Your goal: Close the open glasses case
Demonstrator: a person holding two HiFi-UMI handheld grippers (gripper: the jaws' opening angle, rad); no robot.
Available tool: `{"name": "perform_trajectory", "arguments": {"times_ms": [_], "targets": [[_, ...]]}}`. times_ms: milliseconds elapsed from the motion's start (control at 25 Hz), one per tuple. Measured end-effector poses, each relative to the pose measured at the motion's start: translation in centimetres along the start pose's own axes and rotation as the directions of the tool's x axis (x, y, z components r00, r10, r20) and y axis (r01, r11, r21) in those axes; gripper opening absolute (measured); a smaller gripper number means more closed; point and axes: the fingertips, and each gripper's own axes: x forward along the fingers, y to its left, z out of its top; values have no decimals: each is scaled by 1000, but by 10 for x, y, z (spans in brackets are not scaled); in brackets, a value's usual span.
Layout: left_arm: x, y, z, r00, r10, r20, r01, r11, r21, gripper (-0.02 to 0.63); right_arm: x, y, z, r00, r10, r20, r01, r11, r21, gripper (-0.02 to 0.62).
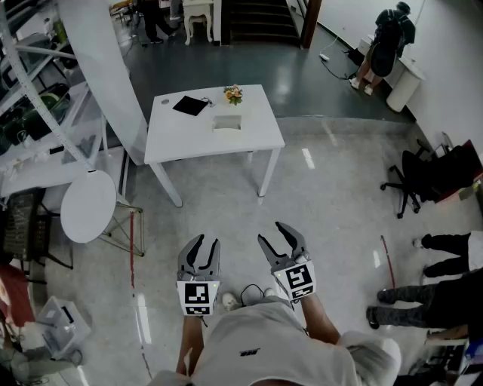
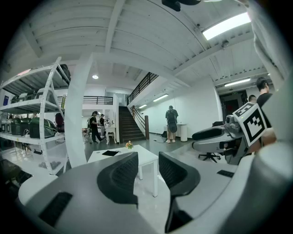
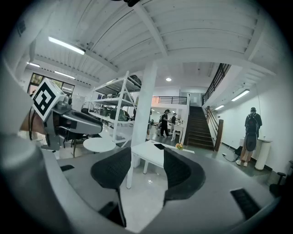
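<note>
Some way ahead across the floor stands a white table. On it lie a flat black item, a small bunch of flowers and a low white boxy thing that may be the glasses case; it is too small to tell. My left gripper and right gripper are held side by side over the floor, well short of the table. Both are open with nothing between the jaws. In the left gripper view the left gripper frames the table. In the right gripper view the right gripper frames the table.
A small round white table and metal shelving stand to the left, beside a white pillar. An office chair and people's legs are at the right. A person stands at the back right, by the stairs.
</note>
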Motion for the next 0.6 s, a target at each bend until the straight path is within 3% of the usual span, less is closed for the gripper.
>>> {"name": "perform_trajectory", "arguments": {"times_ms": [200,600], "targets": [[-12,-4,0,1000,-21,16,20,1000,12,155,-6,10,-2,999,-12,34,13,1000,-22,224],[-17,11,-11,999,-42,20,42,999,22,155,-7,28,-9,998,-57,10,57,998,21,225]]}}
